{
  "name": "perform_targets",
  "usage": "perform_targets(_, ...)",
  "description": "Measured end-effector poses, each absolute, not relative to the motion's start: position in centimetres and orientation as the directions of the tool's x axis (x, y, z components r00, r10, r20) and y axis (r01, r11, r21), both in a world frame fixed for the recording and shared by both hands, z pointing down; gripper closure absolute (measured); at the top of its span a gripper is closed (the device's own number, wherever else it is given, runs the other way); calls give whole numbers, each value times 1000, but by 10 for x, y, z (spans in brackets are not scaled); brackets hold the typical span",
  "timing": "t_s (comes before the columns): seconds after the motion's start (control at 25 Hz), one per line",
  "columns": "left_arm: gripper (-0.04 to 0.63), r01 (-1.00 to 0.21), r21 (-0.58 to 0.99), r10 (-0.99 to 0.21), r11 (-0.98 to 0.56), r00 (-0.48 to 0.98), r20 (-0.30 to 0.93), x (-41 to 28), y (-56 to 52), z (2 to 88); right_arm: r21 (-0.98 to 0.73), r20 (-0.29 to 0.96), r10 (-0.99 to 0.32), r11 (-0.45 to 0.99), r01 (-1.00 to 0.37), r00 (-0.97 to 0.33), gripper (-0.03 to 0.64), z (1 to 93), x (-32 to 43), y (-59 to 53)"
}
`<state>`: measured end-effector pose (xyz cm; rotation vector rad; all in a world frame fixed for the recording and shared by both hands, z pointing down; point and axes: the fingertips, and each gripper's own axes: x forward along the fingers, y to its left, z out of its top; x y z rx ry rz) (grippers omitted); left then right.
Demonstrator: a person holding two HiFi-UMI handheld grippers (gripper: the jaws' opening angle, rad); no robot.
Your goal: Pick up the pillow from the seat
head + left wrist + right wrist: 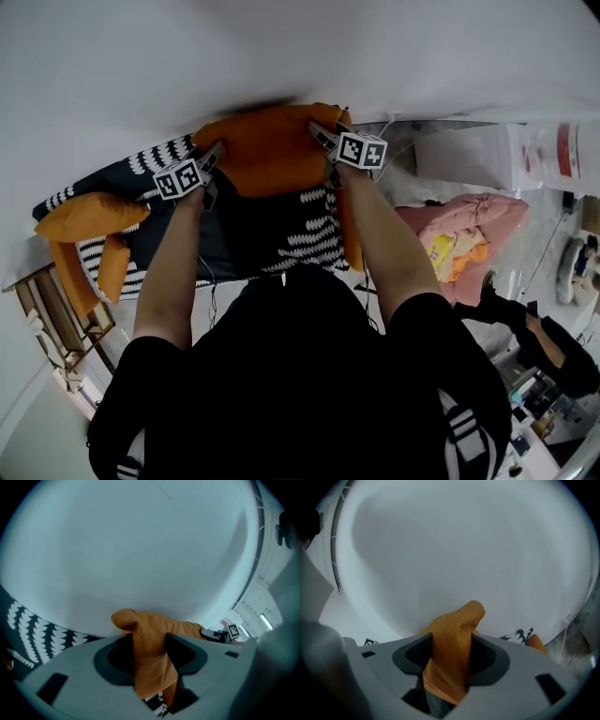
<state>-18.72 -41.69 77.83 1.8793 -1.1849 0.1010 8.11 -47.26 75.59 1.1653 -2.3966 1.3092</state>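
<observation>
Pinching the soft orange fabric pillow (272, 150) by its two upper corners, the left hand-held gripper (216, 153) and right hand-held gripper (321, 132) are both clamped on it; it lies over the black-and-white patterned seat (309, 239), beside the white wall (281, 47).

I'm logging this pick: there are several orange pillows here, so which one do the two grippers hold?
The orange pillow nearest the wall: the left gripper and right gripper each pinch one of its corners. The other orange pillows lie untouched at the left.

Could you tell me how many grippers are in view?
2: left gripper clamps the orange pillow at its left corner, right gripper at its right corner; none seems hidden.
</observation>
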Motion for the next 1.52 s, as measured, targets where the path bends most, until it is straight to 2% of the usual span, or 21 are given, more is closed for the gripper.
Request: perform_targets(1.52,405,-730,586,-722,-351,609,326,-194,-388,638,-623,337,-673,365,-692,-659,393,625,82,-412)
